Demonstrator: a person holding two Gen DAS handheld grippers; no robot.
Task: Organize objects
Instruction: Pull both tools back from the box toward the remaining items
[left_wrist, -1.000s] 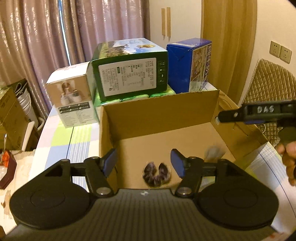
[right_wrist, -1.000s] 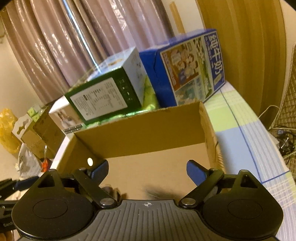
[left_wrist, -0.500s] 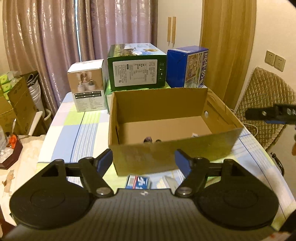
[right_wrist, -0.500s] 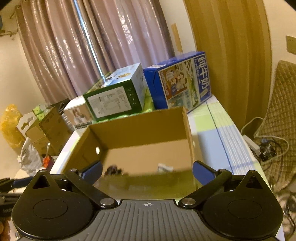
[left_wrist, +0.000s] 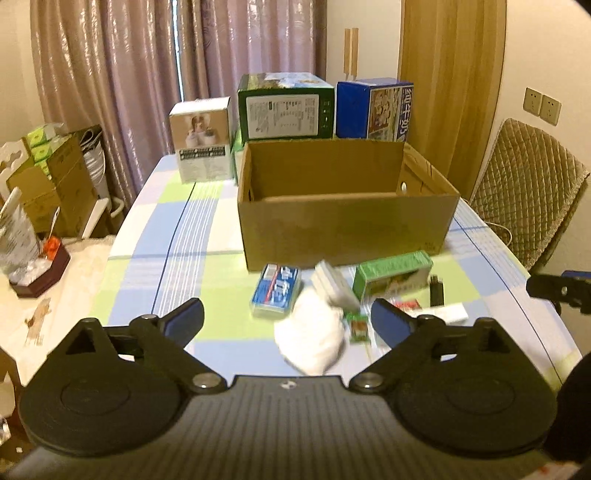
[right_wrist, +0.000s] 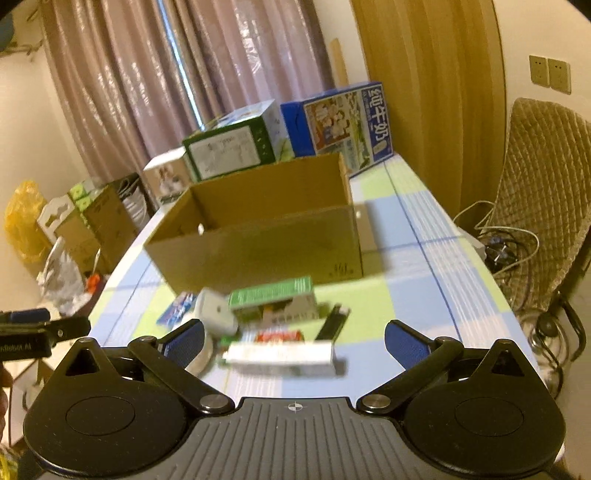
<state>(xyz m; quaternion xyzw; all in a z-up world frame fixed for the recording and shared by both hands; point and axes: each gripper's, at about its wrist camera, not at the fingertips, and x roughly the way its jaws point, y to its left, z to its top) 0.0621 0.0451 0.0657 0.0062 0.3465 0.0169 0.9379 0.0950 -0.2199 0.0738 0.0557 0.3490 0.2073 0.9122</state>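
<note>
Both tongs, left gripper (left_wrist: 287, 321) and right gripper (right_wrist: 293, 339), are hanging wide open and empty above small items lying before the cardboard box (left_wrist: 343, 206), so lowering squarely over the white tube box (right_wrist: 279, 353) seems wisest.

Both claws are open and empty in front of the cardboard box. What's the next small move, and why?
Probably lower the right claw onto the long white box lying nearest between its fingers. The small items still sit on the table outside the cardboard box, and the left claw is open over the white cloth.
</note>
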